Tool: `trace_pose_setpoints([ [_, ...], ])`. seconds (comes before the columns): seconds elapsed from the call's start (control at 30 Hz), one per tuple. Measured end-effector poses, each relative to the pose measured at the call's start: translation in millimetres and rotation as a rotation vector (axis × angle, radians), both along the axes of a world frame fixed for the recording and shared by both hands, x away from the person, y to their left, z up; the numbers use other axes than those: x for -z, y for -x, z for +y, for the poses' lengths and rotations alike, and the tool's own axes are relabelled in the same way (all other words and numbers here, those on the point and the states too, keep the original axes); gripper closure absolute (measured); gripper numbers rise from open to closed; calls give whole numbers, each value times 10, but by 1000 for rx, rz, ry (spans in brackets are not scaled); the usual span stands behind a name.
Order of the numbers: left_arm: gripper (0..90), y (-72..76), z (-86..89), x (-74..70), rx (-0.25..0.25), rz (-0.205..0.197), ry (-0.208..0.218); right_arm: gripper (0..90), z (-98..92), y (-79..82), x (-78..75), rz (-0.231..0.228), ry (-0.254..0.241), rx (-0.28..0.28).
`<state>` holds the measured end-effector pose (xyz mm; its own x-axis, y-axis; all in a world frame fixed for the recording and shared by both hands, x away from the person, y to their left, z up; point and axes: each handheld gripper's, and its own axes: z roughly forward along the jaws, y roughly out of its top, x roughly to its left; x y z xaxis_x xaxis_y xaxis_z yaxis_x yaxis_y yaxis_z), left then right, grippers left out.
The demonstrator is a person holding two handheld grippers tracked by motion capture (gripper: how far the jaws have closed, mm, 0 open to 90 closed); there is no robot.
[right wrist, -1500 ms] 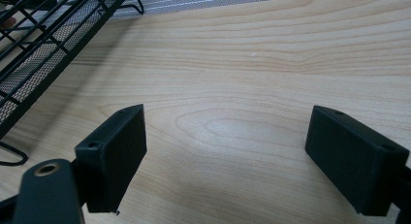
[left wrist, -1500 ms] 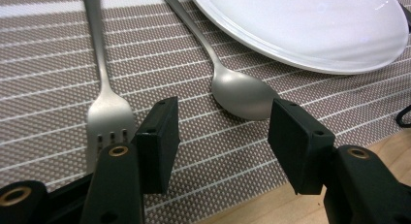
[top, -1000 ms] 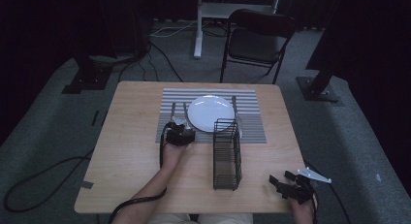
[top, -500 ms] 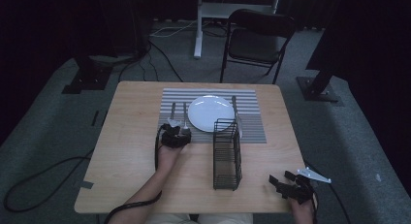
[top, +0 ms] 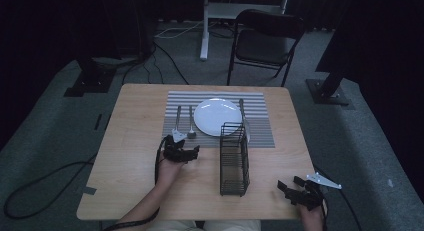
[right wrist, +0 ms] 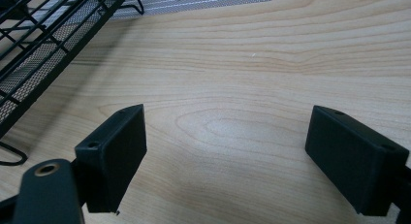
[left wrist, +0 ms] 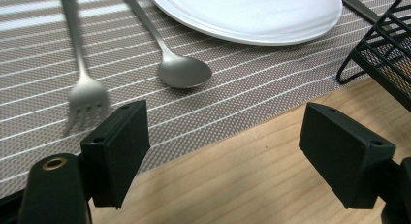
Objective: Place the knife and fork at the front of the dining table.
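Two utensils lie on the striped placemat (top: pixel 260 126): the fork (left wrist: pixel 82 83) and spoon (left wrist: pixel 181 69), at 9 o'clock of the white plate (top: pixel 217 116). The left gripper (top: pixel 181 147), jaws just widening and empty, sits at their 6 o'clock. The right gripper (top: pixel 295 188) gapes empty over bare table (right wrist: pixel 271 54).

A staged recording room rather than a home. A small wooden worktop (top: pixel 135 181) stands alone on grey carpet (top: pixel 45 141), with black drapes closing off the dark surroundings. Cables (top: pixel 30 201) trail over the floor at 8 o'clock, and heavy stand bases (top: pixel 327 88) sit at 2 and 10 o'clock. A folding chair (top: pixel 265 41) and a white desk leg (top: pixel 204 26) wait at 12 o'clock. Only the striped mat (top: pixel 260 131), plate (top: pixel 217 116) and cutlery hint at dining.
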<state>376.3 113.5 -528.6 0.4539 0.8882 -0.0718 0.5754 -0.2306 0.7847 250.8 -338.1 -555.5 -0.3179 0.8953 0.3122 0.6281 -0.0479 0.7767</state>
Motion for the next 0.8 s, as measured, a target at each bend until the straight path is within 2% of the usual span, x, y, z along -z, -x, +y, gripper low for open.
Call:
trace_pose_setpoints([
  [0.23, 184, 161, 120, 13, 10, -28, -1, 143, -1, 6, 0, -9, 1, 7],
  [0.6, 184, 296, 340, 91, 11, -16, 1, 143, 0, 8, -1, -16, 6, 19],
  [0.8, 184, 414, 419, 107, 35, -16, 1, 142, 0, 7, -1, -17, 9, 24],
])
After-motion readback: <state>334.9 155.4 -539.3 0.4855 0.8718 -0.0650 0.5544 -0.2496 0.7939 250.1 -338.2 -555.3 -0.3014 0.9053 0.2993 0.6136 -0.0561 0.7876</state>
